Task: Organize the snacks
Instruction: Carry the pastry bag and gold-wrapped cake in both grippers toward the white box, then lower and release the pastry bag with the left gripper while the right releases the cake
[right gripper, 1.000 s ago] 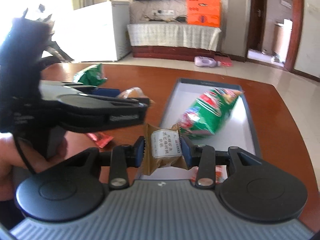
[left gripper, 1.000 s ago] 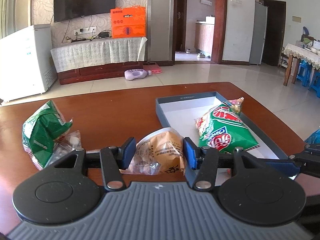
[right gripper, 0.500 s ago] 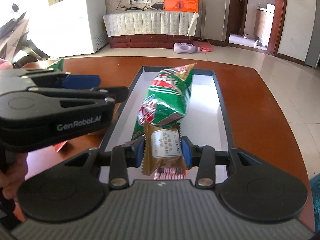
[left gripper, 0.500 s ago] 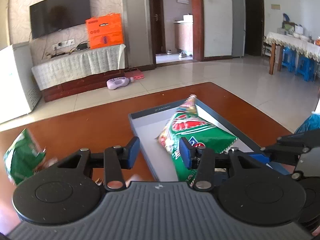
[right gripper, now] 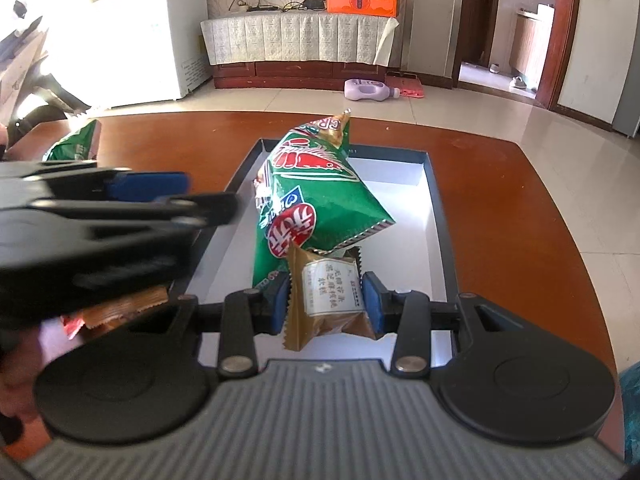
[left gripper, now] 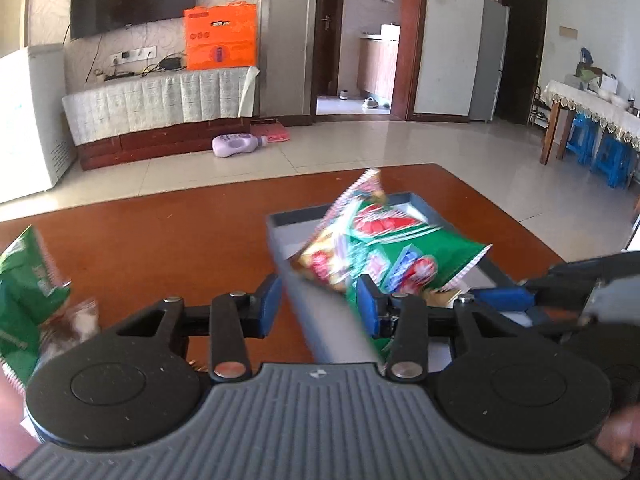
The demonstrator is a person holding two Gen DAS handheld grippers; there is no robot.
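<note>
Tabletop [right gripper: 520, 208] tray [right gripper: 434, 200] crowded: right gripper [right gripper: 325, 300] jaws clench brown packet [right gripper: 330, 300], left gripper [left gripper: 316, 304] jaws released; careless drop could catch green bag [right gripper: 316, 204].

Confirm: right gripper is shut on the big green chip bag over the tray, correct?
Not quite. The right gripper is shut on a small brown snack packet, not the green chip bag, which lies in the tray just beyond it. The right wrist view shows this.
</note>
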